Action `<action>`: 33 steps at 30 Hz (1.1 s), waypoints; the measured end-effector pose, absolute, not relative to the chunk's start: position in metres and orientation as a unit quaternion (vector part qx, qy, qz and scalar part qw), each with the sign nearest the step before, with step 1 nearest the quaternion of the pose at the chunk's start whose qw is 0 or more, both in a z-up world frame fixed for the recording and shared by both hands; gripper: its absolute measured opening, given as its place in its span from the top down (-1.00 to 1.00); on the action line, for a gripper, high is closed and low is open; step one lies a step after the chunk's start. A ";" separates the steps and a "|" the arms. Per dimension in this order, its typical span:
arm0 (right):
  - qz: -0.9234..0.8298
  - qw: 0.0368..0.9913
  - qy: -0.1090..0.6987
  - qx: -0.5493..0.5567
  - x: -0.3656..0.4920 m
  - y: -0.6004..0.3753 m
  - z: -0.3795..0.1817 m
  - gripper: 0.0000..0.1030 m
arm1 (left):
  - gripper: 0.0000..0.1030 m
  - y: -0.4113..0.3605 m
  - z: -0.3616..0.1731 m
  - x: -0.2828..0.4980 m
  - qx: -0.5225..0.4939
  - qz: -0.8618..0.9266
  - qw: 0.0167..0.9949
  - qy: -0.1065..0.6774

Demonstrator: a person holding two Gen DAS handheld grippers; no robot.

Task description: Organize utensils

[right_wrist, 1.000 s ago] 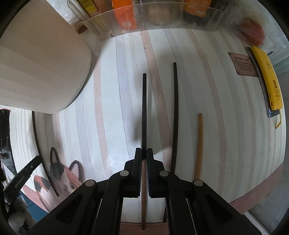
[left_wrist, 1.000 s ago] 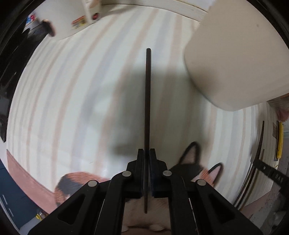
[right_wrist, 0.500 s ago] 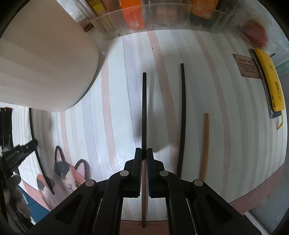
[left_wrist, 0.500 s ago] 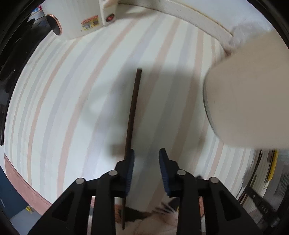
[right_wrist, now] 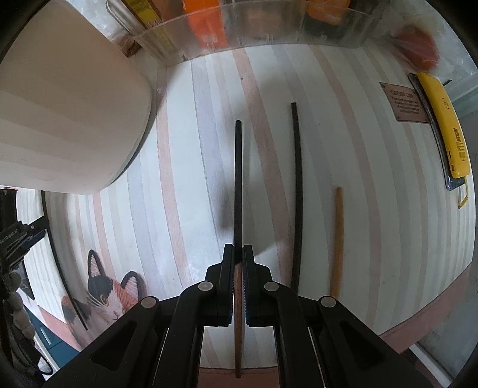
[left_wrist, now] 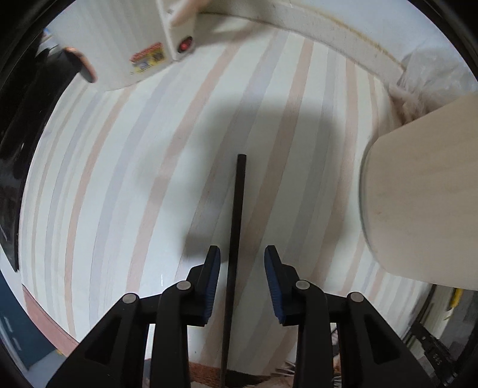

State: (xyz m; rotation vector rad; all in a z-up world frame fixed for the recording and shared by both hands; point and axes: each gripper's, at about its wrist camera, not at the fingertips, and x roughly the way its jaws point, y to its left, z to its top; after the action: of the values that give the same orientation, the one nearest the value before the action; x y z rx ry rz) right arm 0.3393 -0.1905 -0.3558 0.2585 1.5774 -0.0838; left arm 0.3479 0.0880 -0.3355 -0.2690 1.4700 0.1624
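Left wrist view is looking down past the left gripper (left_wrist: 242, 262), whose jaws are standing apart. A dark chopstick (left_wrist: 236, 238) is lying on the striped worktop (left_wrist: 119, 185) in the gap between them, running from the bottom edge up to the centre of the frame; neither blue pad (left_wrist: 213, 277) is pressing on it. A pale cylindrical container (left_wrist: 424, 197) is filling the right side of the frame, and a white appliance (left_wrist: 131, 41) with a red switch is sitting at the upper left.

Right wrist view is showing the right gripper (right_wrist: 238, 268) with its jaws together, clamping a second dark chopstick (right_wrist: 238, 179) that is pointing straight up the middle of the frame, its brown lower end passing out below the pads. To the right of it, a third dark chopstick (right_wrist: 298, 191) is lying on the worktop, and further right a shorter light wooden chopstick (right_wrist: 337, 238) is lying roughly parallel. The same pale container (right_wrist: 68, 107) is occupying the upper left, a clear plastic bin (right_wrist: 269, 27) is running along the top edge, a yellow device (right_wrist: 445, 125) is resting at the right edge, and a cat-shaped mat (right_wrist: 104, 298) is peeking out at the lower left.
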 end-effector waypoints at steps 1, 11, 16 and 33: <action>-0.038 0.695 0.709 0.114 0.340 -0.189 -0.357 0.90 | 0.50 0.080 -0.337 0.349 -0.107 0.073 0.737 0.663; -0.030 0.722 0.685 0.096 0.337 -0.176 -0.337 0.90 | 0.92 0.064 -0.301 0.320 -0.064 0.078 0.781 0.616; -0.017 0.759 0.645 0.088 0.325 -0.172 -0.303 0.91 | 0.92 0.066 -0.261 0.287 -0.059 0.070 0.811 0.578; 0.006 0.866 0.497 0.059 0.309 -0.163 -0.184 1.00 | 0.93 0.080 -0.138 0.253 -0.066 0.070 0.891 0.443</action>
State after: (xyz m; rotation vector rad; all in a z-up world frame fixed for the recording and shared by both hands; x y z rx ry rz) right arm 0.3088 -0.1629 -0.1839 0.1233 1.0414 0.0116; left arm 0.2526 0.0801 -0.1383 -0.1377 0.9202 0.1445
